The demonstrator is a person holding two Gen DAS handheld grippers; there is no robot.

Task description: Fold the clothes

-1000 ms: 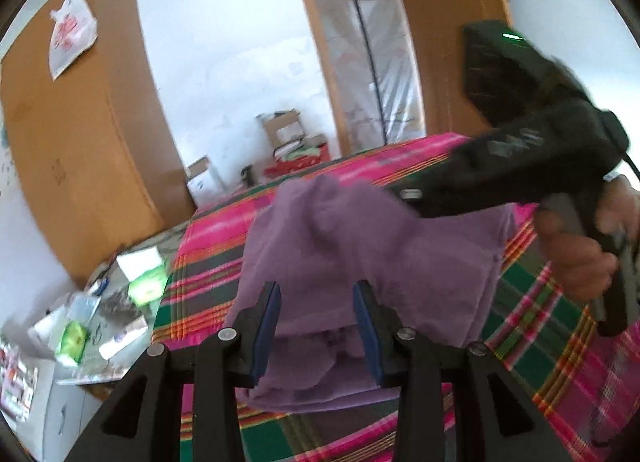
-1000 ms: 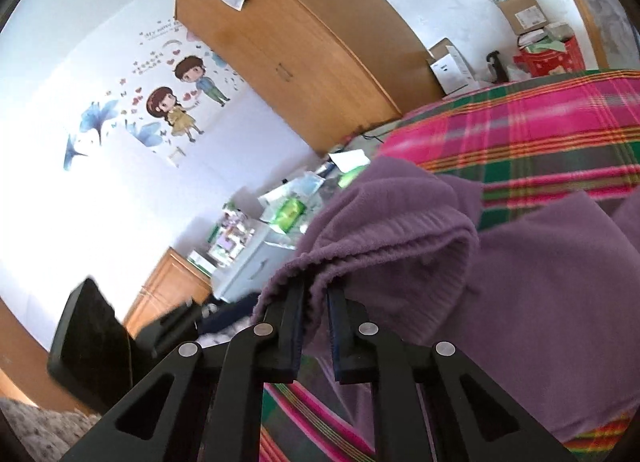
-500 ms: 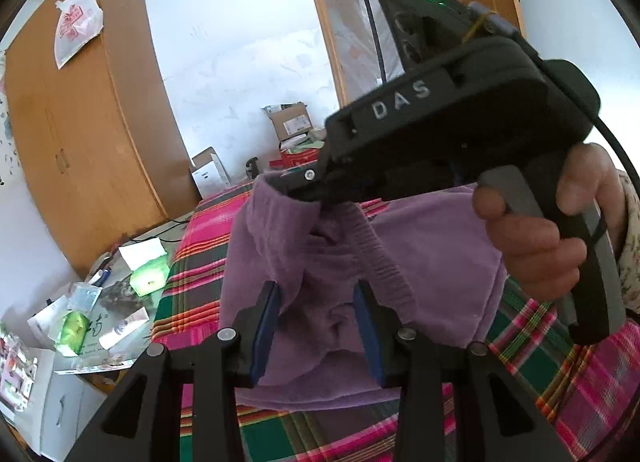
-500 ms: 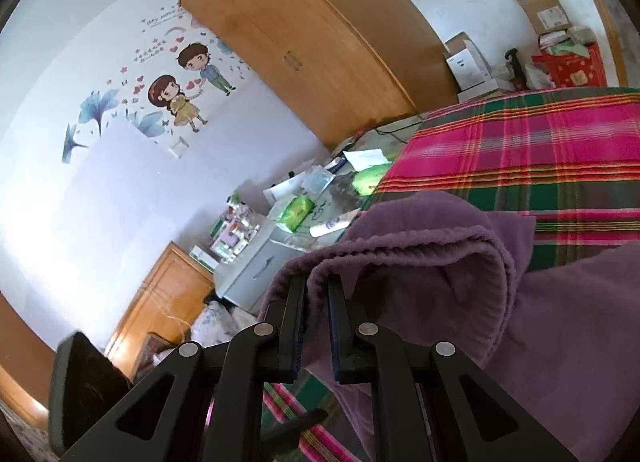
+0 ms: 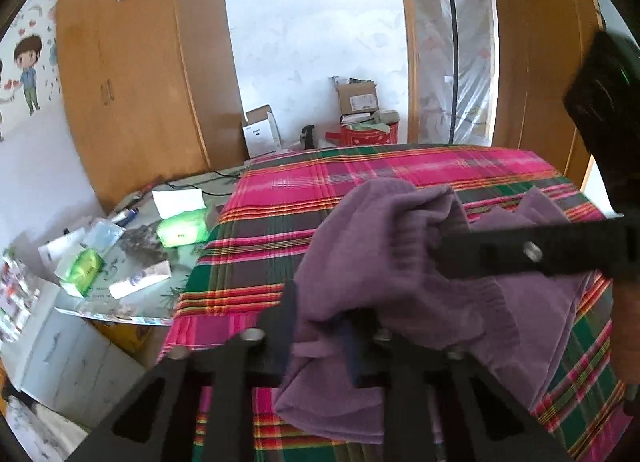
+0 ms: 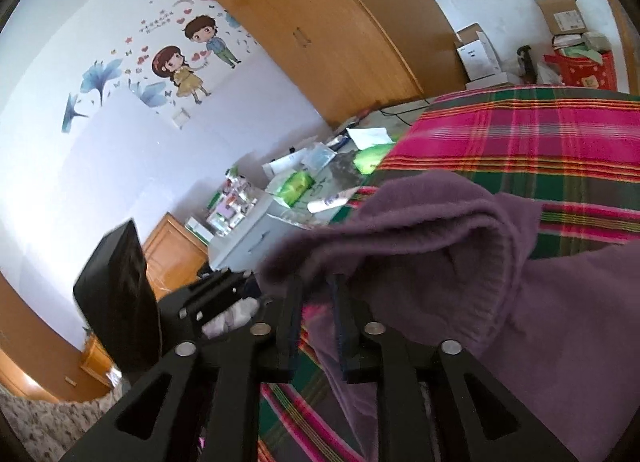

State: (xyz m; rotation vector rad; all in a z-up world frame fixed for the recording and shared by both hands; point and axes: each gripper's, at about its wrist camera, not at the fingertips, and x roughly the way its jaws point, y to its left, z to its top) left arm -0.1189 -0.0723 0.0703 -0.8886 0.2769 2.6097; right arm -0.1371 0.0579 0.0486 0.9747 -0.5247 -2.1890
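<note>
A purple knit garment [image 5: 400,230] lies bunched on the plaid bed cover [image 5: 360,174], its ribbed edge lifted. My left gripper [image 5: 320,302] is closing, and a fold of the purple cloth is pinched between its fingers. My right gripper [image 5: 440,254] reaches in from the right, its tips buried in the raised fold. In the right wrist view the garment [image 6: 440,230] drapes over my right gripper [image 6: 316,286]; its jaws are opening, a narrow gap shows between the pads, and cloth hangs through it. The left gripper [image 6: 224,294] sits just to its left, with a bit of cloth in it.
A low bedside table [image 5: 120,254] covered with packets and papers stands left of the bed. A wooden wardrobe [image 5: 132,82] rises behind it. Cardboard boxes [image 5: 356,98] and a red bin [image 5: 368,134] sit at the far wall. The bed cover [image 6: 520,134] stretches away beyond the garment.
My left gripper has moved in onto the garment's lifted edge and narrowed on the cloth. The right gripper's jaws have parted slightly, and in the left view it has shifted to the right.
</note>
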